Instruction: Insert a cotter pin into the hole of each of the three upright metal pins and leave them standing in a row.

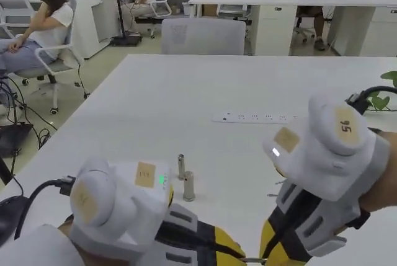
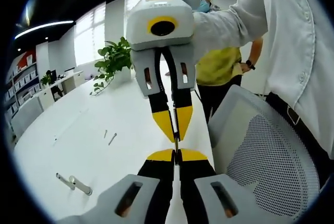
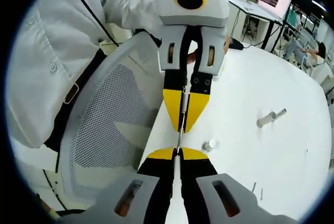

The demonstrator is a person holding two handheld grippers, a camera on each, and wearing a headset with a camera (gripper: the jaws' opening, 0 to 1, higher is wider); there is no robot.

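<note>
While the left gripper and right gripper both clamp closed on the cotter pin, this thin, light, slippery wire probably handles best pinched firmly near its head.

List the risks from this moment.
The left gripper and right gripper both pinch one thin cotter pin; pulling apart could bend it. They meet at the table edge above a chair, so a slip might drop it off. A metal pin close by could get knocked.
</note>
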